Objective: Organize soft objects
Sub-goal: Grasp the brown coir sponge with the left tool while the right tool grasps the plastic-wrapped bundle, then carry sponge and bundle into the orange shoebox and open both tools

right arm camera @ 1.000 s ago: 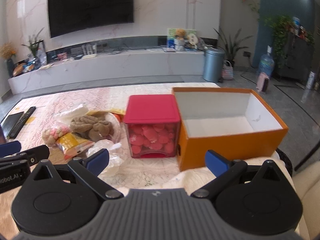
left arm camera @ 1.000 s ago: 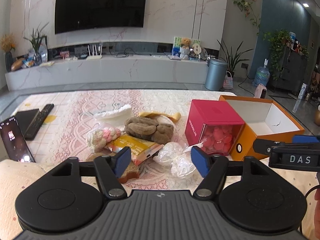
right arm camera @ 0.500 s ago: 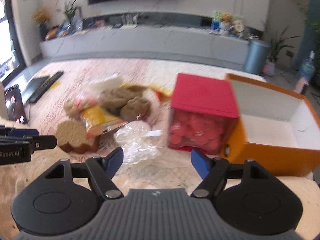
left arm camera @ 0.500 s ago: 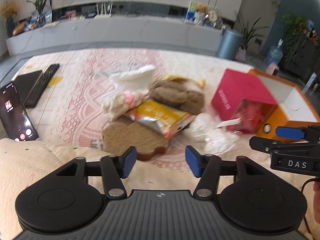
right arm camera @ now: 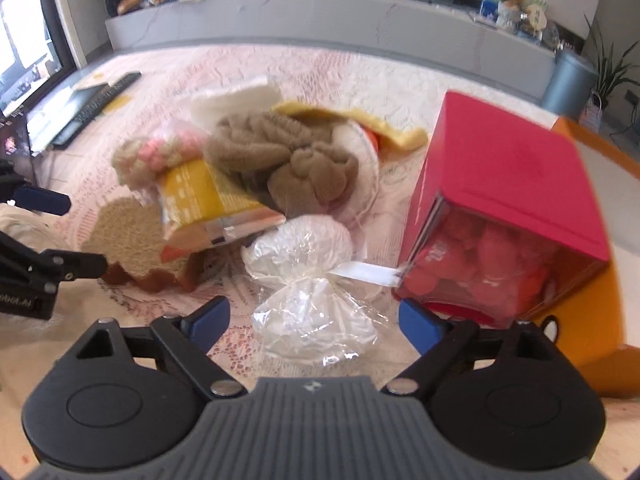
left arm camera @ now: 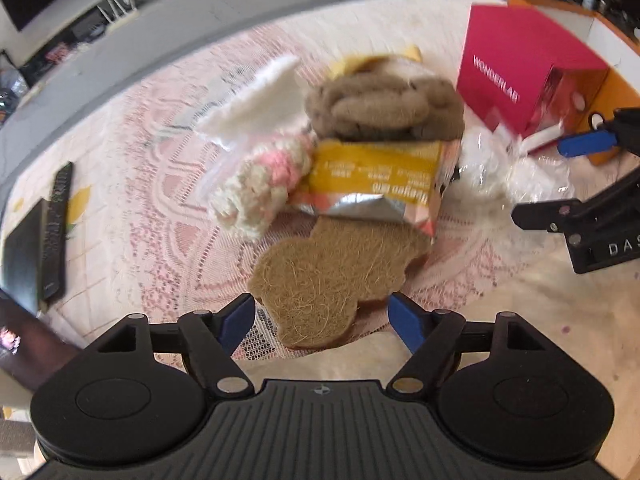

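Note:
A pile of soft things lies on the lace tablecloth point(left arm camera: 160, 208). A flat brown fibre pad point(left arm camera: 332, 280) is nearest, with its near end between the fingers of my open left gripper point(left arm camera: 322, 320). Behind it lie a yellow foil packet point(left arm camera: 376, 180), a pink-and-cream knitted piece point(left arm camera: 260, 188), a brown plush toy point(left arm camera: 380, 108) and a white cloth point(left arm camera: 256, 104). My open right gripper point(right arm camera: 314, 320) hovers over a clear plastic bag of white stuff point(right arm camera: 308, 280). The pad point(right arm camera: 128, 232), packet point(right arm camera: 208, 200) and plush point(right arm camera: 288, 160) also show there.
A red box with a clear front point(right arm camera: 504, 208) stands right of the pile, against an open orange box point(right arm camera: 592, 312). A remote point(left arm camera: 56, 224), a dark tablet point(left arm camera: 20, 256) and a phone lie at the left. The left gripper shows at the right view's left edge point(right arm camera: 36, 248).
Both grippers have tipped down and moved in close over the pile. The left one now straddles the brown pad. The right one now hangs over the plastic bag.

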The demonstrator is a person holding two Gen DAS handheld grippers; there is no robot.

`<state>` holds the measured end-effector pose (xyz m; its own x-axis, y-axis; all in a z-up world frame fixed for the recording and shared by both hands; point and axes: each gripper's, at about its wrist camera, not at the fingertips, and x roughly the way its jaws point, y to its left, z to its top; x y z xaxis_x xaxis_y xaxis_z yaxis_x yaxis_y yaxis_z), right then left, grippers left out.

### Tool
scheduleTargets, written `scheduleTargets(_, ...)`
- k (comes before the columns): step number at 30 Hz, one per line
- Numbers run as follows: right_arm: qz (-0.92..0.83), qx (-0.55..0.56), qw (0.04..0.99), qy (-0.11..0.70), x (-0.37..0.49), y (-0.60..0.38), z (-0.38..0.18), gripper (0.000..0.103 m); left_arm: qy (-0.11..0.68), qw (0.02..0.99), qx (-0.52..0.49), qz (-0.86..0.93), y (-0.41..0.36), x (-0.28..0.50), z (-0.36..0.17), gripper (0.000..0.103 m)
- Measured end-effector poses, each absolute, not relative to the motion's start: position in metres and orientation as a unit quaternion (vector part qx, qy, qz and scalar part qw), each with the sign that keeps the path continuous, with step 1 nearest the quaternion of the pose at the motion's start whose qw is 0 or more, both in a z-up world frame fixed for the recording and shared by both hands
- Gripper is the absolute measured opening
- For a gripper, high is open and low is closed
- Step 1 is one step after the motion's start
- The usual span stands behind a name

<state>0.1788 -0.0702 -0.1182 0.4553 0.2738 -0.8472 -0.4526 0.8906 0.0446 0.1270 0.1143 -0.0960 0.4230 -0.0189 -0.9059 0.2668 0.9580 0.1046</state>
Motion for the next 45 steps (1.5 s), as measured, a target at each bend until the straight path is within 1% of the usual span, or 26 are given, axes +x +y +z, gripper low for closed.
scheduleTargets(3, 0.214, -0.091, 0.843, 0.485, 0.185, -0.068, -0.127, 0.09, 0.557, 0.819, 0.109, -0.088, 0.12, 0.134, -0.109, 0.09)
scheduleTargets(7, 0.211, -0.09, 0.839, 0.494, 0.191, -0.066, -0.137, 0.086, 0.586, 0.8, 0.098, -0.082, 0.123, 0.144, -0.12, 0.09)
scheduleTargets(10, 0.212, -0.088, 0.836, 0.498, 0.192, -0.065, -0.143, 0.081, 0.598, 0.795, 0.079, -0.066, 0.127, 0.151, -0.125, 0.081)
scheduleTargets(12, 0.212, -0.09, 0.837, 0.496, 0.191, -0.064, -0.145, 0.08, 0.603, 0.792, 0.076, -0.059, 0.127, 0.154, -0.128, 0.079)
scheduleTargets(14, 0.215, -0.091, 0.838, 0.493, 0.191, -0.063, -0.146, 0.076, 0.606, 0.789, 0.081, -0.056, 0.124, 0.155, -0.131, 0.069)
scheduleTargets(15, 0.217, -0.091, 0.838, 0.493, 0.191, -0.064, -0.147, 0.072, 0.608, 0.788, 0.086, -0.051, 0.123, 0.156, -0.132, 0.066)
scheduleTargets(16, 0.219, -0.09, 0.837, 0.493, 0.191, -0.064, -0.148, 0.069, 0.608, 0.788, 0.083, -0.052, 0.123, 0.156, -0.132, 0.062)
scheduleTargets(17, 0.221, -0.09, 0.837, 0.493, 0.19, -0.065, -0.148, 0.068, 0.608, 0.788, 0.079, -0.05, 0.123, 0.156, -0.132, 0.06)
scheduleTargets(18, 0.223, -0.091, 0.837, 0.492, 0.189, -0.065, -0.148, 0.065, 0.608, 0.789, 0.078, -0.048, 0.124, 0.156, -0.132, 0.06)
scheduleTargets(19, 0.227, -0.09, 0.837, 0.491, 0.189, -0.066, -0.147, 0.058, 0.606, 0.791, 0.077, -0.046, 0.124, 0.155, -0.131, 0.059)
scheduleTargets(20, 0.23, -0.087, 0.836, 0.49, 0.188, -0.066, -0.146, 0.054, 0.604, 0.792, 0.078, -0.045, 0.123, 0.153, -0.129, 0.059)
scheduleTargets(22, 0.233, -0.085, 0.836, 0.489, 0.185, -0.067, -0.142, 0.048, 0.598, 0.796, 0.081, -0.04, 0.121, 0.151, -0.126, 0.058)
scheduleTargets(26, 0.236, -0.073, 0.836, 0.49, 0.179, -0.071, -0.133, 0.045, 0.591, 0.803, 0.074, -0.031, 0.121, 0.144, -0.116, 0.056)
scheduleTargets(33, 0.233, -0.06, 0.85, 0.468, 0.157, -0.088, -0.103, 0.045, 0.564, 0.824, 0.058, -0.008, 0.117, 0.115, -0.089, 0.055)
scheduleTargets(38, 0.227, -0.044, 0.861, 0.453, 0.138, -0.103, -0.085, 0.045, 0.52, 0.854, 0.026, 0.013, 0.112, 0.085, -0.067, 0.055)
scheduleTargets(45, 0.217, -0.03, 0.885, 0.411, 0.111, -0.127, -0.055, 0.045, 0.461, 0.887, -0.013, 0.009, 0.097, 0.064, -0.029, 0.055)
